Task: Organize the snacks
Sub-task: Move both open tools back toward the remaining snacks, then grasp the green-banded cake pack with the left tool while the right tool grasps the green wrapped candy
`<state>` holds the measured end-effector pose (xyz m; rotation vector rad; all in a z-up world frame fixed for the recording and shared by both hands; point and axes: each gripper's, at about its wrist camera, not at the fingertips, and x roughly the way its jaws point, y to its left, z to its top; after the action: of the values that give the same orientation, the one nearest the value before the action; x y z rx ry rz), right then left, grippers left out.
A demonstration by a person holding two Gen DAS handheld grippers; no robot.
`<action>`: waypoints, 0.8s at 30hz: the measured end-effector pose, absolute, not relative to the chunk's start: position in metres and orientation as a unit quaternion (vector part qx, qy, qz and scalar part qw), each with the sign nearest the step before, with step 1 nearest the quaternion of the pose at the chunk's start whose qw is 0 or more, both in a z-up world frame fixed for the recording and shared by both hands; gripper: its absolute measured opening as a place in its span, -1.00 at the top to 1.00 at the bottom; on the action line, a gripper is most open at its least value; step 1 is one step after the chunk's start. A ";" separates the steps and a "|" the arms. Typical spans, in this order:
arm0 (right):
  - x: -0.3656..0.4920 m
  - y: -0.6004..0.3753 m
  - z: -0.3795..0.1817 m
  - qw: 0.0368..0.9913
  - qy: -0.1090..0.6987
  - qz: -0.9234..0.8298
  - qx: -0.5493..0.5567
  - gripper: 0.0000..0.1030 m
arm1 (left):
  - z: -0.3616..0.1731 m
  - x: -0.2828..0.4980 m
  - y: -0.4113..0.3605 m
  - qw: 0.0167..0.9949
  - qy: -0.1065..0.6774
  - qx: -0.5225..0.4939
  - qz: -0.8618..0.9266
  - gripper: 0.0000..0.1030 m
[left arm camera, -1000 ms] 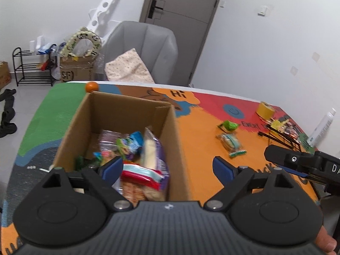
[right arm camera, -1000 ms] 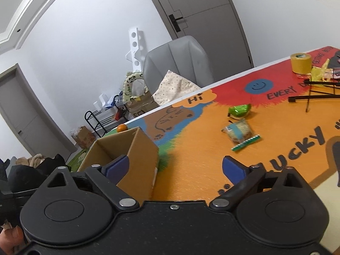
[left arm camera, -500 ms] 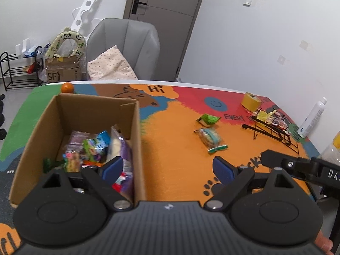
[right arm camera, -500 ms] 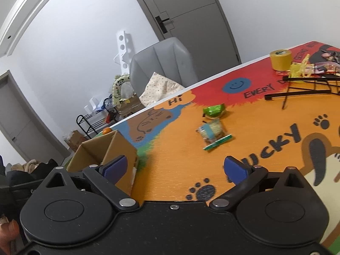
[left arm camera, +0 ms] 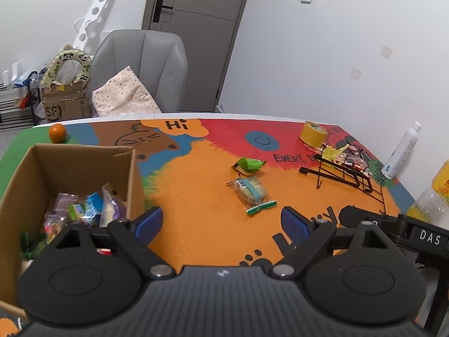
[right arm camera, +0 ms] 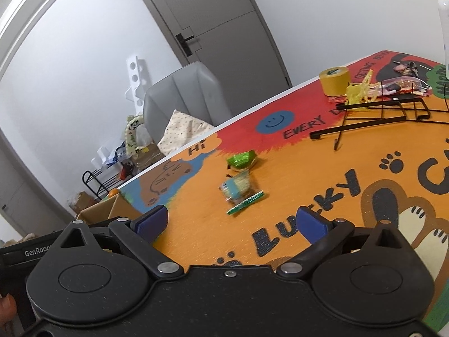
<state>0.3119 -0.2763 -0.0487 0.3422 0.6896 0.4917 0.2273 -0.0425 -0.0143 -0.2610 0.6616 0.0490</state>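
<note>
Colourful table (left arm camera: 196,224), green-wrapped snack (left arm camera: 248,165)

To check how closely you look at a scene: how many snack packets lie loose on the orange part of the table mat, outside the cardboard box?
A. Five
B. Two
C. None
B: a green packet and a clear packet with a blue band lie on the mat, apart from the box.
</note>
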 end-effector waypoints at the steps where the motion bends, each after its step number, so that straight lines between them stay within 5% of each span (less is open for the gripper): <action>1: 0.314 -0.278 -0.050 0.898 0.333 0.234 0.167 -0.94 | -0.015 0.230 -0.044 0.937 0.324 -0.127 0.024 -0.75; 18: 0.355 -0.290 -0.062 0.902 0.324 0.214 0.190 -0.91 | -0.031 0.287 -0.062 0.934 0.330 -0.134 0.017 -0.75; 24: 0.375 -0.289 -0.072 0.895 0.338 0.220 0.191 -0.75 | -0.044 0.311 -0.067 0.930 0.340 -0.135 0.023 -0.75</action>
<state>0.3753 -0.2886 -0.0717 0.3964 0.7011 0.4551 0.3111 -0.0674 -0.0437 -0.2761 0.6959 0.0471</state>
